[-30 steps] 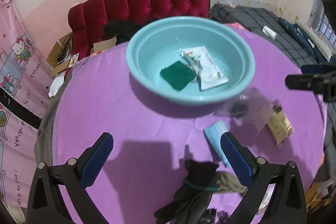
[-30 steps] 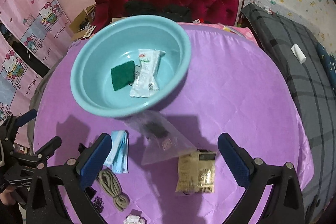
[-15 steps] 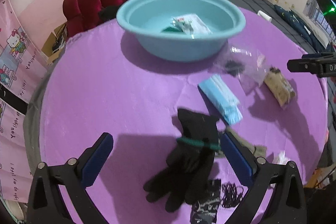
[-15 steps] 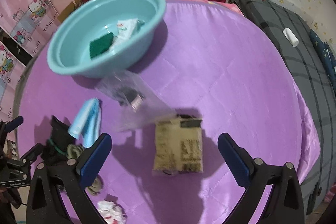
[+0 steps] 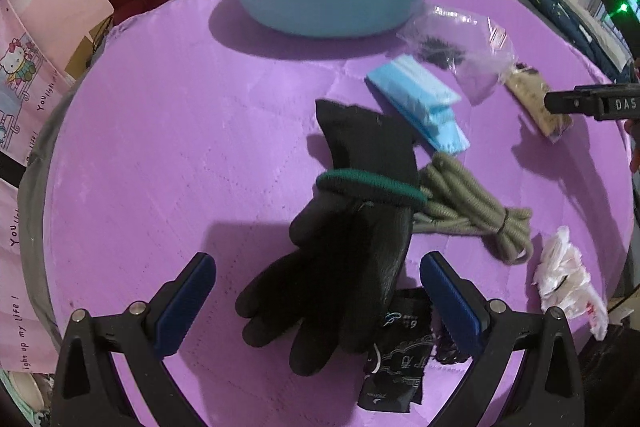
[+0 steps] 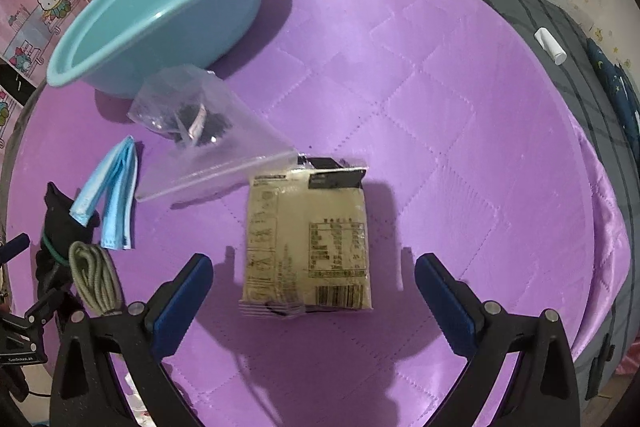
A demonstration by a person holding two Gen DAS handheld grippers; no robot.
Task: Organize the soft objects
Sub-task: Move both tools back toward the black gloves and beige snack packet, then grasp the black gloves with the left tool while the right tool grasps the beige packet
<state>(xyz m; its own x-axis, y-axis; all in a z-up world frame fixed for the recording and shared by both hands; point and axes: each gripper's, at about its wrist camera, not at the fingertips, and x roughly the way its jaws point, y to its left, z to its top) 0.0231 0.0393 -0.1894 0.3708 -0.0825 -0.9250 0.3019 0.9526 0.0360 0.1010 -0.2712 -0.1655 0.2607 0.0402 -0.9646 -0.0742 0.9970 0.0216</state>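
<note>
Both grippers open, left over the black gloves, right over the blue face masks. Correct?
Not quite. The right gripper is over the beige packet, not the blue face masks, as the right wrist view shows. Both jaws are open, and the left gripper is over the black gloves.

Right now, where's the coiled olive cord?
In the left wrist view the coiled olive cord lies on the purple tablecloth, right of the black glove, touching its cuff, below the blue face masks.

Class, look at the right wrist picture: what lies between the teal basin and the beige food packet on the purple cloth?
A clear plastic bag holding small dark items lies between the basin and the packet; its corner reaches the packet's top edge.
</note>
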